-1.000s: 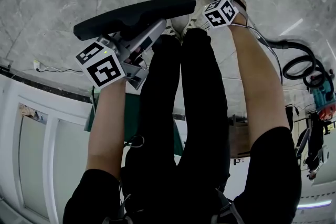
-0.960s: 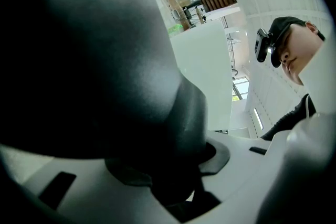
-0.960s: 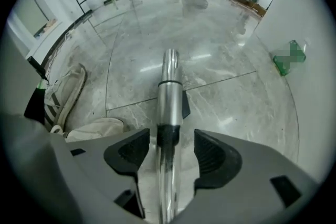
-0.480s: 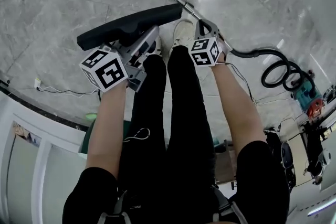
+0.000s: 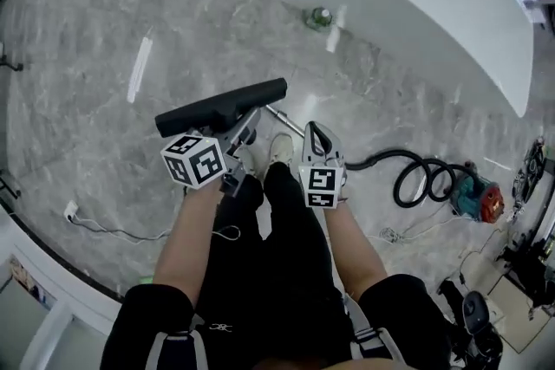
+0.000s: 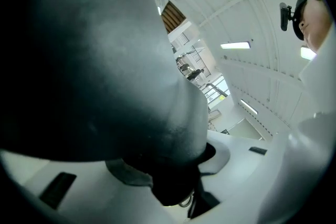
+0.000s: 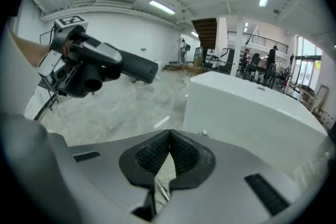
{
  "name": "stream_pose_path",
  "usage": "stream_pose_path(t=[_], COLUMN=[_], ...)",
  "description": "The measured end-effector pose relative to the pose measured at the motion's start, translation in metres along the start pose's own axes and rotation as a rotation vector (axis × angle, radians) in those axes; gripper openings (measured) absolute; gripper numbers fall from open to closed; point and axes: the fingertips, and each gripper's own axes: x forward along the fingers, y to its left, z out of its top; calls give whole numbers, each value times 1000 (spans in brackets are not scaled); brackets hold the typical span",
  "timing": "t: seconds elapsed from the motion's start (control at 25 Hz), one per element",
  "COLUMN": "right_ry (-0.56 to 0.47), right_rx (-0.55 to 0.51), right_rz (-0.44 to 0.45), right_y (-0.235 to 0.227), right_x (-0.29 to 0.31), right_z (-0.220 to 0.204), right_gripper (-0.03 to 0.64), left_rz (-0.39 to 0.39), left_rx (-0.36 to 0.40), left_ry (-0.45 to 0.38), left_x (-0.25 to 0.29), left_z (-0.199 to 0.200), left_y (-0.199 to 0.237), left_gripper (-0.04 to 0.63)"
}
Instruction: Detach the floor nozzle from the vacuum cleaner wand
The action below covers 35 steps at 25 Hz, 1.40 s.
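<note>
marble floor (image 5: 95,56), long black floor nozzle (image 5: 221,107)

Floor nozzle (image 5: 221,107): matt black plastic, smooth. Floor (image 5: 104,30): polished grey marble-look stone, glossy w/ reflections; counter (image 5: 416,22) smooth white, slight sheen. Right gripper (image 7: 169,134): matt grey plastic shell, pads (image 7: 152,155) black ribbed rubber.

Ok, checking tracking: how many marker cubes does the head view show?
2. The left cube is on the left gripper, which holds the floor nozzle; the right cube is on the shut right gripper. None seems hidden.
</note>
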Motion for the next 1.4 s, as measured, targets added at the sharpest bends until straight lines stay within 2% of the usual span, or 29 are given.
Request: stream_pose_path(t=[0.08, 0.16, 0.2, 0.28, 0.4, 0.52, 0.64, 0.8, 0.96, 1.2, 1.4], right_ry=[-105, -171, -193, -242, -337, -444, -552, -618, -648, -647, -634], right_rx=[123, 287, 320, 320, 317, 344, 342, 302, 286, 294, 302], right_rz=[24, 67, 67, 30, -39, -91, -133, -171, -196, -224, -243], right_y=[-1, -1, -4, -17, -48, -71, -86, -94, -110, -116, -100], right_x=[-27, -75, -100, -140, -191, -245, -286, -312, -327, -339, -327], right_z=[56, 104, 127, 177, 247, 297, 337, 372, 379, 375, 383], right_gripper=[14, 14, 14, 14, 14, 14, 14, 14, 14, 14, 14], left_rz=[-29, -58, -78, -116, -125, -162, -219, -261, -279, -297, -306], left_rx=[66, 77, 71, 109, 260, 375, 449, 483, 506, 513, 525], left_ry=[-22, -26, -27, -43, -77, -94, -124, -146, -127, -85, -74], left_x=[-11, -36, -52, -78, -100, -116, -126, -127, -113, -109, -119], left_z=[38, 61, 70, 96, 130, 150, 174, 197, 193, 181, 198], left_y=[-38, -86, -112, -161, -225, -281, -325, -356, -377, -384, -371], left_gripper=[184, 184, 184, 184, 184, 184, 184, 184, 184, 184, 184])
